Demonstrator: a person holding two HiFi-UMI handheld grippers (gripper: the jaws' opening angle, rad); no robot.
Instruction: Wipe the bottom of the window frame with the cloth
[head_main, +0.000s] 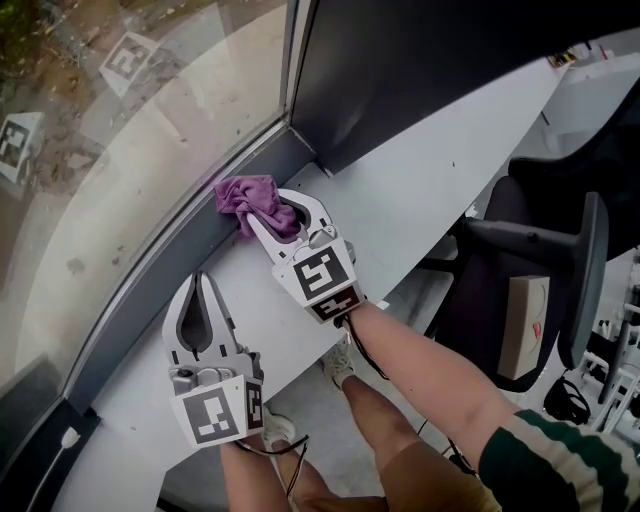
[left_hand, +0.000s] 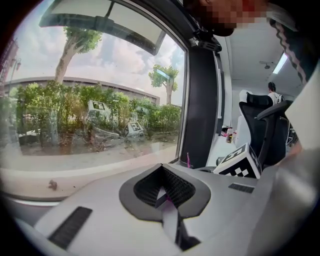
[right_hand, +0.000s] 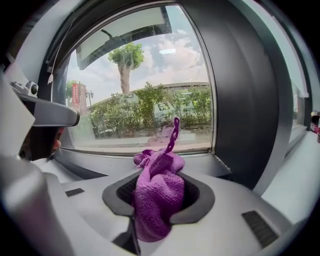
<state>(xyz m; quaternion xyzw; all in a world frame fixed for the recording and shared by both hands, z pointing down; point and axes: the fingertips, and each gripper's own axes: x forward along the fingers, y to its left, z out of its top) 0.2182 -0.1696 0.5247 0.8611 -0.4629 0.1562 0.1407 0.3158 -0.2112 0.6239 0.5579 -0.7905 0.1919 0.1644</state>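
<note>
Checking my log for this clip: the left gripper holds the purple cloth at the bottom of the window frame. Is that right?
Wrong gripper. The right gripper holds the purple cloth at the bottom of the window frame; the right gripper view shows its jaws shut on it. The left gripper is shut on nothing.

Your cloth (head_main: 245, 192): near end buried between the right gripper (head_main: 267, 207) jaws. Window frame (head_main: 145, 292) runs off lower left edge. Chair (head_main: 500, 205) cut at right. Distant person (left_hand: 272, 90) too small to make out.
</note>
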